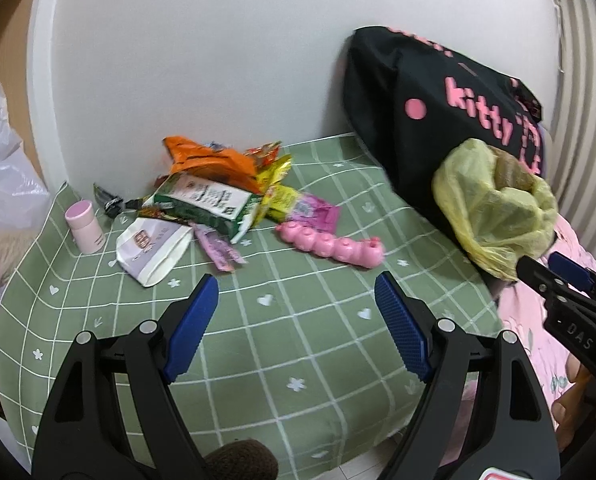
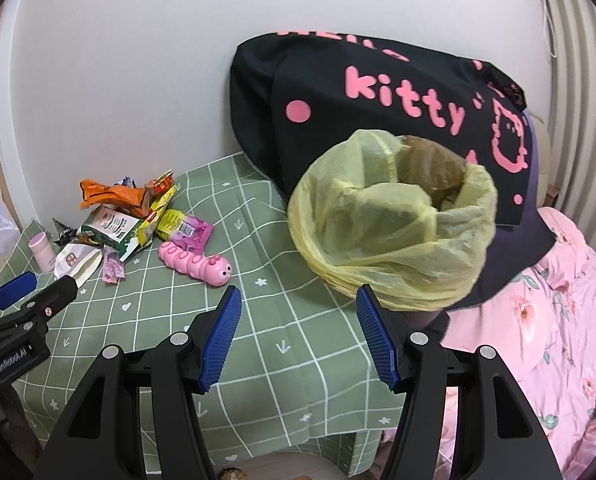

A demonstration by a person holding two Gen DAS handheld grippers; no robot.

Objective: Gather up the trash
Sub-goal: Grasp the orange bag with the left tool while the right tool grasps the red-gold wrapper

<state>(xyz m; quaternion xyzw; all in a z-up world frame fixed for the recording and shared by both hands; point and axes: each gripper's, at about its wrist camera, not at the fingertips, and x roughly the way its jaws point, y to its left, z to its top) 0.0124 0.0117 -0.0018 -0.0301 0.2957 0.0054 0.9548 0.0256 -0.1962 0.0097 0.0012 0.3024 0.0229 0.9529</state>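
A heap of snack wrappers [image 1: 209, 196] lies at the back left of the green checked table [image 1: 289, 344], against the wall: orange, green-and-white, yellow and purple packets and a white pouch [image 1: 153, 248]. My left gripper [image 1: 298, 284] is open above the table, short of the heap, and holds nothing. A bin lined with a yellow bag [image 2: 394, 232] stands at the table's right edge, its mouth open. My right gripper [image 2: 298, 294] is open just in front of its lower rim, and holds nothing. The wrapper heap [image 2: 125, 216] and the left gripper [image 2: 43, 284] show at the left of the right wrist view.
A pink caterpillar toy [image 1: 330, 244] lies right of the heap, and a small pink bottle [image 1: 83, 226] stands left of it. A black bag with pink lettering [image 2: 378, 92] leans on the wall behind the bin. Pink floral bedding [image 2: 538, 320] is at the right, a white plastic bag [image 1: 1, 176] at the left.
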